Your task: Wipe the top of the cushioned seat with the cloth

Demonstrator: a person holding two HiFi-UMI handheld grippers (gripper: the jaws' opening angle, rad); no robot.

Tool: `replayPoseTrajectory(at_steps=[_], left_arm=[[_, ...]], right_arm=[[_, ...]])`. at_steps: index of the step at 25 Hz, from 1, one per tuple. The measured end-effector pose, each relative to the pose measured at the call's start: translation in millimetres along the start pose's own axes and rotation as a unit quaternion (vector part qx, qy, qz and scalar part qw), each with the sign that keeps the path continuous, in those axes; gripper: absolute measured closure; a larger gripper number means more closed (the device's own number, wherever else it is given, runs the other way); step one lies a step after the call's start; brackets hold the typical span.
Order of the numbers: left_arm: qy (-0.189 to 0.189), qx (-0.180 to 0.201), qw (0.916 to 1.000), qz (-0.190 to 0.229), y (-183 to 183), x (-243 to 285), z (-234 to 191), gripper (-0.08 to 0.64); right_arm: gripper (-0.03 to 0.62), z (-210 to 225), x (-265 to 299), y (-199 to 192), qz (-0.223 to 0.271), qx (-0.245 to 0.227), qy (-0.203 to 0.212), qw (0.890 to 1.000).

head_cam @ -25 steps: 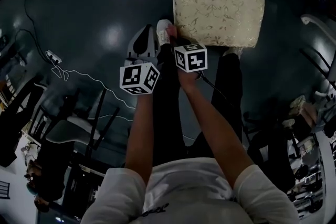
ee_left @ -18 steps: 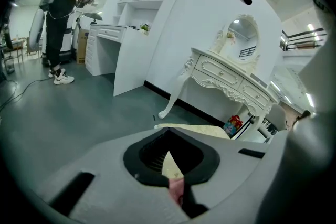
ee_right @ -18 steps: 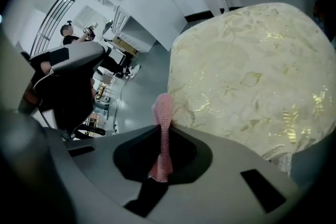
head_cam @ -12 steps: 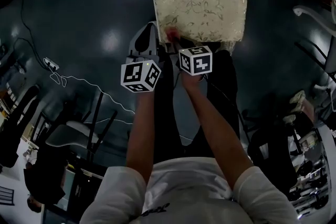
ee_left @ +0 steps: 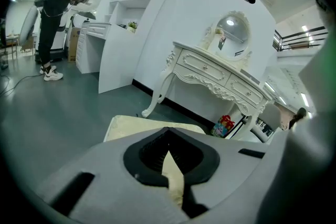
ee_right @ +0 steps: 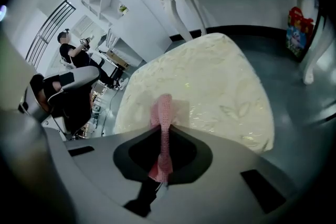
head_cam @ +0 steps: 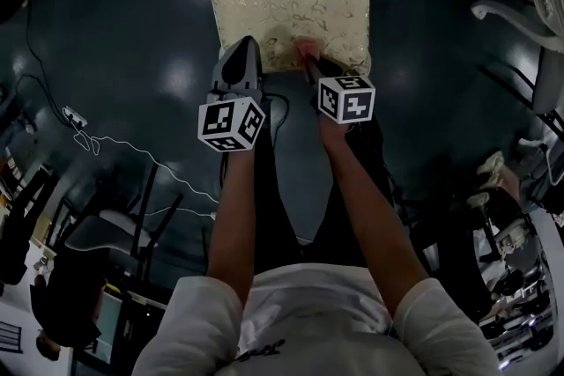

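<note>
Pink mesh cloth (ee_right: 164, 107) sits clamped between the jaws of the right gripper (ee_right: 165, 131). It is drawn into a narrow strip whose long axis runs straight out along the jaws. Its free end lies on the cushioned seat (ee_right: 210, 86), close to the near edge, and points towards the ornate white dressing table (ee_left: 220, 73) beyond.

From the head view the cream, leaf-patterned seat (head_cam: 291, 0) stands on the dark glossy floor (head_cam: 132, 13) directly ahead of the person. Its long axis runs across the view from left to right, and one long edge faces the person. The cloth (head_cam: 307, 48) shows as a small pink patch at that near edge, right of centre, with the right gripper (head_cam: 313, 62) just behind it.

The left gripper (head_cam: 244, 47) hangs over the seat's near edge, left of the cloth and apart from it. Its jaws (ee_left: 168, 131) are closed tip to tip and empty, with only a sliver of cream seat (ee_left: 136, 126) showing through the slit. A second person (ee_left: 55, 2) stands by white shelving far across the room.
</note>
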State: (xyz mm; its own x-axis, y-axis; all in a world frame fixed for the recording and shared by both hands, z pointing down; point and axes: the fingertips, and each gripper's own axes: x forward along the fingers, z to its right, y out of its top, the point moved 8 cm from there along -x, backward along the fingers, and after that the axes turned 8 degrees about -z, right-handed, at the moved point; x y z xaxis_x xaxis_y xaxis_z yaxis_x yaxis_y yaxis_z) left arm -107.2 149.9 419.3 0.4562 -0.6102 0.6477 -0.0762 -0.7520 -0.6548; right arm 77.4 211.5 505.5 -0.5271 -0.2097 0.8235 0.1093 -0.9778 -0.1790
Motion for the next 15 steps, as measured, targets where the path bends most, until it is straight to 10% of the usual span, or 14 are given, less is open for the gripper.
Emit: replayPoseTrajectory(at_steps=[15], left_arm=[[-0.019, 0.01, 0.9996, 0.016, -20, 44, 92, 0.553]], right_arm=[[0.569, 114, -70, 2, 0.033, 0.041, -0.055, 0.997]])
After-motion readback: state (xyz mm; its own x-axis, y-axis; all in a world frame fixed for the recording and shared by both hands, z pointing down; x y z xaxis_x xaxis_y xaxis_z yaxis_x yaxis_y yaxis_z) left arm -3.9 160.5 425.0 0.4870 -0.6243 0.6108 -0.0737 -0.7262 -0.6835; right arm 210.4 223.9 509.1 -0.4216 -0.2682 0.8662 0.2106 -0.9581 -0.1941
